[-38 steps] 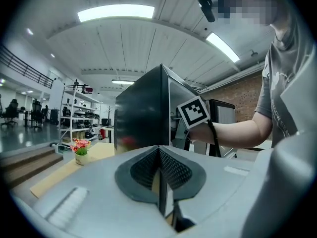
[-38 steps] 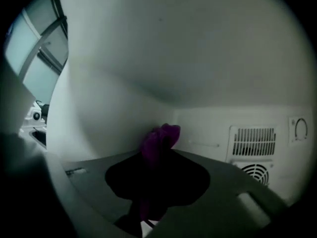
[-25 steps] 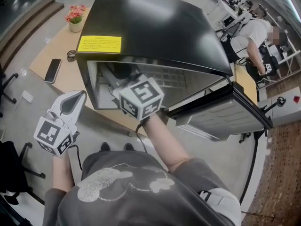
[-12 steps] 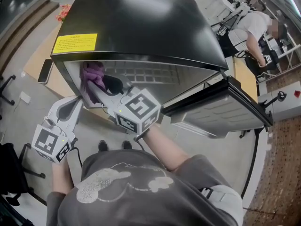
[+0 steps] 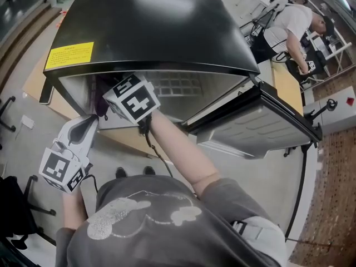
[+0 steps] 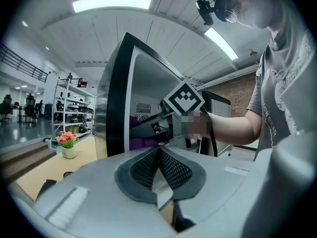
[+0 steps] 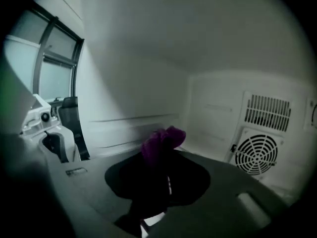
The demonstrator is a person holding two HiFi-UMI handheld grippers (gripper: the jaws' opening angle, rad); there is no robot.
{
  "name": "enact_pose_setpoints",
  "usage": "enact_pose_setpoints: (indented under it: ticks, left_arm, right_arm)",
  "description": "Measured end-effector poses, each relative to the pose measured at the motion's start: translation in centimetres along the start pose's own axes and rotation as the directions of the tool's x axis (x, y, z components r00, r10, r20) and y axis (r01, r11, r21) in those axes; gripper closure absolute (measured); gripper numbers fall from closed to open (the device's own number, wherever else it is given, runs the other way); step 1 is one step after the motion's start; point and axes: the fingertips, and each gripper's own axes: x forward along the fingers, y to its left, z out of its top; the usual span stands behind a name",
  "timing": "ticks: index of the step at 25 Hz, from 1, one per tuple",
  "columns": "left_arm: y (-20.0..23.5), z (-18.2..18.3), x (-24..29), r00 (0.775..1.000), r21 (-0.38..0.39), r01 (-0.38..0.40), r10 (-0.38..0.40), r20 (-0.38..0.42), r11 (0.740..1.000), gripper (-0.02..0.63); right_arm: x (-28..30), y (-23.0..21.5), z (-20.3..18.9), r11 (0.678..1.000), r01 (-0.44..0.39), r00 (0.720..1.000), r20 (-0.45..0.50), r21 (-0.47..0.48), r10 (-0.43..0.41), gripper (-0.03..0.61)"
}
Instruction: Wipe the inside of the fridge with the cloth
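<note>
The right gripper (image 7: 159, 178) showed only its marker cube in the head view. The fridge (image 5: 156, 32) roof hid its jaws and nearly all of the cloth (image 7: 161, 144). In the right gripper view the cloth's lower part was lost between the dark, closed jaws. The yellow label (image 5: 69, 55) carried print too small to read. The fridge's far edge was cut off by the head view's top.

Workshop hall, grey floor (image 5: 26, 149), ceiling light strips (image 6: 111, 3).
In the head view a wooden table (image 5: 32, 82) sits at ten o'clock, brick-patterned flooring (image 5: 334, 216) at four; in the left gripper view white shelving (image 6: 69, 108) stands at nine, a brick wall (image 6: 242, 90) at three.
</note>
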Motion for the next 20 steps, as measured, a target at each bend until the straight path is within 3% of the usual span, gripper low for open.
enact_pose_setpoints:
  ticks: [5,10,13,17,20]
  left_arm:
    - [-0.6,0.0,0.9,1.000,0.003,0.014,-0.014,-0.003,1.000,0.595]
    - [-1.6,-0.1,2.1,0.999,0.015,0.054,-0.054,0.005,0.998,0.595]
    - [-2.5,-0.3,3.0,0.996,0.025,0.088,-0.088,0.006,0.996,0.595]
    - [-3.7,0.2,3.9,0.993,0.027,0.121,-0.121,-0.003,0.992,0.595]
    - [-4.4,0.3,4.4,0.990,0.027,0.139,-0.138,-0.010,0.990,0.595]
  right_arm:
    - [-1.8,-3.9,-1.8,0.993,0.113,0.992,-0.049,-0.011,-0.114,0.495]
    - [-6.1,-8.8,-4.4,0.960,0.279,0.954,-0.111,-0.006,-0.278,0.495]
    - [-9.1,-11.2,-5.2,0.922,0.385,0.914,-0.117,-0.042,-0.388,0.495]
    - [-12.7,-13.4,-7.0,0.848,0.525,0.836,-0.144,-0.069,-0.530,0.495]
    - [-14.6,-14.2,-6.8,0.793,0.609,0.791,-0.062,-0.007,-0.608,0.495]
